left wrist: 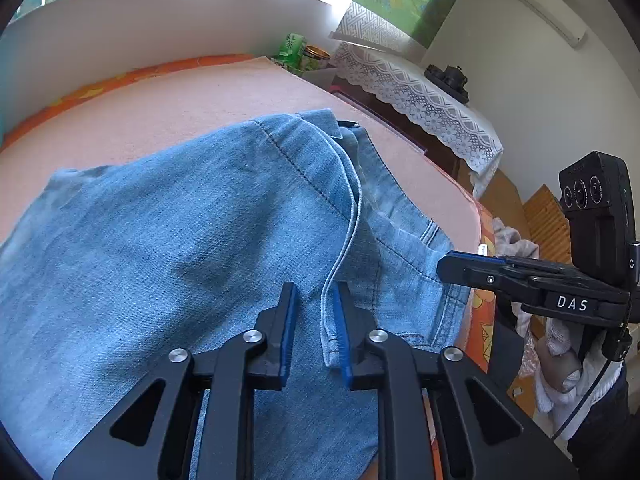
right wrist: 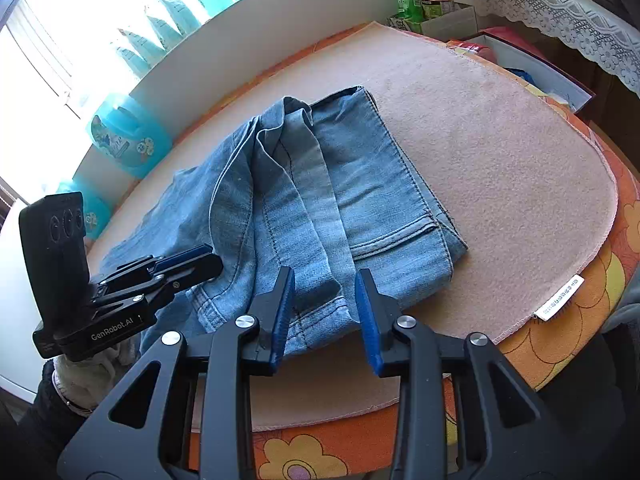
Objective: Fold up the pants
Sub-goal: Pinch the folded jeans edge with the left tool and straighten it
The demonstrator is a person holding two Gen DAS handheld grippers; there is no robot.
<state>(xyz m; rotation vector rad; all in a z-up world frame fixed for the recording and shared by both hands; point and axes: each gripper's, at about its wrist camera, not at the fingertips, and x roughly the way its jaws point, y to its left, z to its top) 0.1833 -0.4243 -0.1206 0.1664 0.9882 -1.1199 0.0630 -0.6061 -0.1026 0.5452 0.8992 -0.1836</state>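
The likeliest trouble from here is a thin grab. The left gripper [left wrist: 314, 322] has its jaws drawn close, with a narrow gap left between the blue pads, and only a pale seam edge of the pants [left wrist: 168, 248] runs up through that gap. I cannot tell whether the pads actually pinch that edge or only stand beside it. If they catch a single layer, lifting would peel the top ply off and undo the stacked fold instead of carrying it over. The cloth also lies close to the near edge of the pink mat [right wrist: 500, 152], so a pull toward the person could drag the bundle off it.

The right gripper [right wrist: 324, 316] has its jaws apart with nothing clamped. The hem end of the pants [right wrist: 320, 200] lies under and just ahead of its tips, between the two fingers as the right wrist camera sees it. The denim is already doubled, and loose ridges run away from the tongs toward the far side. The left gripper [right wrist: 188, 264] sits at the bundle's left flank, its tips down on the fabric.
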